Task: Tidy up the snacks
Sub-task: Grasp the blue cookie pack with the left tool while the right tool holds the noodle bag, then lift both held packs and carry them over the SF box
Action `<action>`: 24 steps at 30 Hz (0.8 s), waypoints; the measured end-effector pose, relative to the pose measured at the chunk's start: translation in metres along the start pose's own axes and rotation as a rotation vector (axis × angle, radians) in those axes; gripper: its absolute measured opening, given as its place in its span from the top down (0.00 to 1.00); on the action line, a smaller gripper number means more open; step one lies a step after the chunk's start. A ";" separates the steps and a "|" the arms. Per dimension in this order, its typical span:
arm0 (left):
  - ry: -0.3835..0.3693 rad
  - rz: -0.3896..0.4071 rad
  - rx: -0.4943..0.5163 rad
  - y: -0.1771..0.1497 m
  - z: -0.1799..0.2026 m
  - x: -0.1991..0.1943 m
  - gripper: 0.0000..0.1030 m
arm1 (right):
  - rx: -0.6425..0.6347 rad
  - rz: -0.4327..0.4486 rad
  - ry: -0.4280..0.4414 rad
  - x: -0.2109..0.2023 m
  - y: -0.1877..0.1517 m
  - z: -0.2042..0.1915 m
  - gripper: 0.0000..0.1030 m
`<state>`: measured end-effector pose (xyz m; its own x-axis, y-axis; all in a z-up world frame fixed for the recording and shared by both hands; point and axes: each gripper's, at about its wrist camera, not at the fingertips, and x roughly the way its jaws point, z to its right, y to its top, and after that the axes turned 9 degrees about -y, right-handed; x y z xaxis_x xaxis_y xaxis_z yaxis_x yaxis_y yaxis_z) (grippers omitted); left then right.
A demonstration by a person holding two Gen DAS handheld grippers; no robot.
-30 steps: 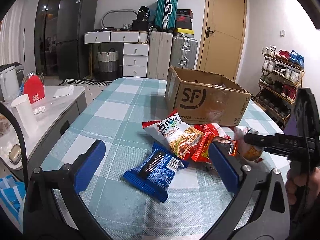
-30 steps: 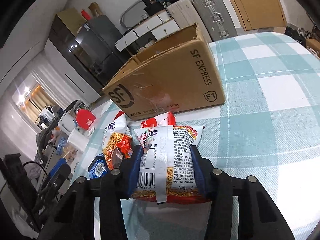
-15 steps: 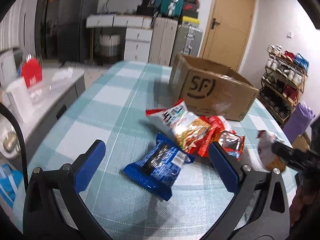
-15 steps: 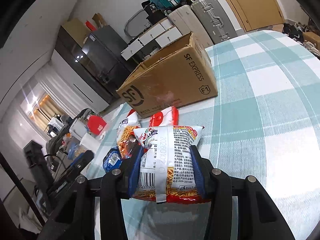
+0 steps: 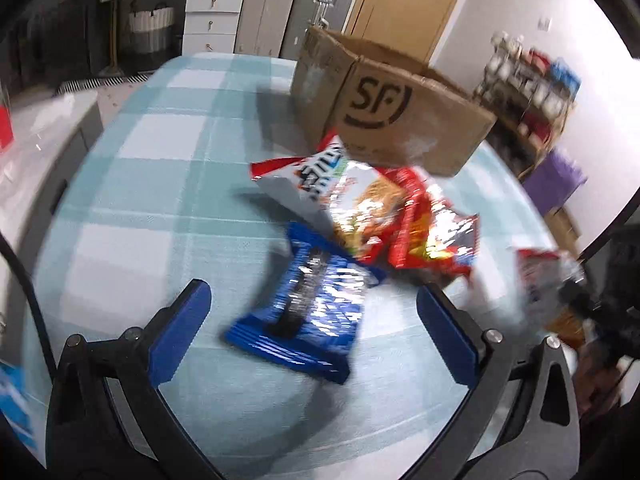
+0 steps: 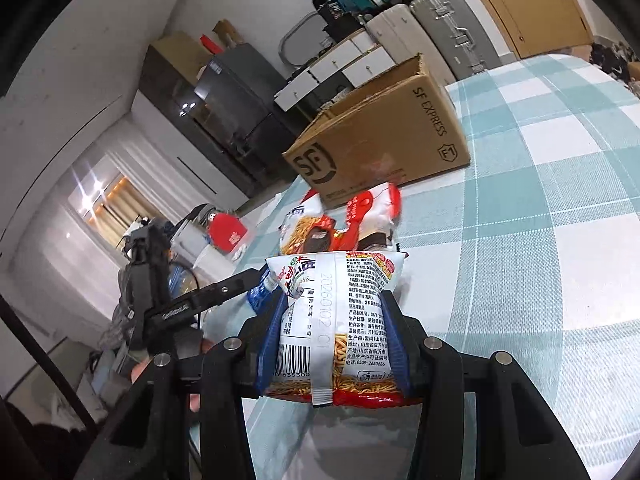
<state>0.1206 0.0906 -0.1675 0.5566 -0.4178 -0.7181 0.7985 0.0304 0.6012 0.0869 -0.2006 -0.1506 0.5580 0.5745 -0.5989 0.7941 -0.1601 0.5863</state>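
While the right gripper (image 6: 334, 340) pinches a white noodle-snack bag (image 6: 340, 320) between partly closed jaws and holds it clear of the checked table (image 6: 540, 240), we judge ourselves mid-carry, with the open cardboard box (image 6: 384, 140) ahead as the likely place for it. The left gripper (image 5: 316, 336) hangs wide open and empty over the blue packet (image 5: 308, 304), which lies flat beside a heap of red and white bags (image 5: 372, 216) just in front of the box. Next we need to lift the held bag over the box rim before letting go, and bring the left jaws down squarely around the blue packet.
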 end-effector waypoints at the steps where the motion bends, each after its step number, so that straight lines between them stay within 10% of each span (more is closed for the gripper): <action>1: 0.014 -0.014 0.015 0.002 -0.001 0.002 0.00 | 0.003 0.004 0.004 -0.002 -0.001 0.000 0.55; 8: -0.017 -0.117 0.024 0.013 -0.005 0.022 0.02 | 0.018 0.013 0.022 -0.004 -0.002 0.001 0.55; 14: -0.001 -0.133 0.054 0.017 -0.003 0.030 0.24 | 0.002 0.024 0.020 -0.009 -0.002 -0.002 0.55; 18: 0.041 -0.162 0.128 0.013 0.007 0.028 0.59 | 0.007 0.024 0.015 -0.012 -0.003 -0.003 0.55; 24: 0.034 -0.168 0.145 0.003 0.012 0.020 0.60 | -0.006 0.024 0.012 -0.015 -0.003 -0.012 0.55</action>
<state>0.1313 0.0712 -0.1754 0.4279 -0.3747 -0.8225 0.8406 -0.1694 0.5145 0.0734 -0.1990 -0.1369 0.5742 0.5799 -0.5779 0.7789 -0.1696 0.6038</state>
